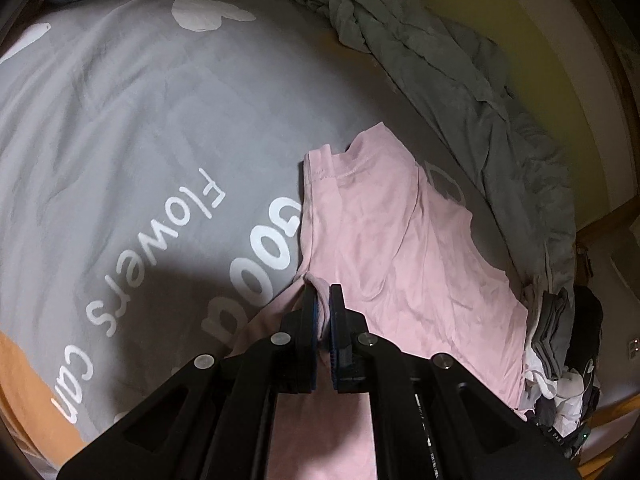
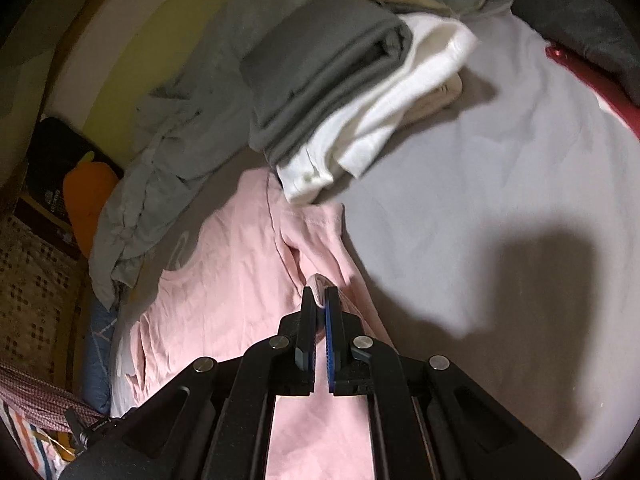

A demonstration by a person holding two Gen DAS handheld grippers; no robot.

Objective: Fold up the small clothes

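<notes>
A small pink T-shirt (image 1: 400, 240) lies on the grey bed cover (image 1: 140, 120), partly doubled over, with a stitched hem showing at its far edge. My left gripper (image 1: 323, 294) is shut on a pinch of the pink fabric at the shirt's near left edge. In the right wrist view the same pink T-shirt (image 2: 224, 280) spreads to the left, and my right gripper (image 2: 320, 298) is shut on a fold of it at its right edge. Both pinches are lifted slightly off the cover.
A crumpled grey blanket (image 1: 460, 92) runs along the far side of the bed. A folded stack, a grey garment (image 2: 320, 68) over white ones (image 2: 384, 120), sits just beyond the shirt. More clothes pile up at the bed's edge (image 1: 560, 340). An orange cushion (image 2: 90, 204) lies off the bed.
</notes>
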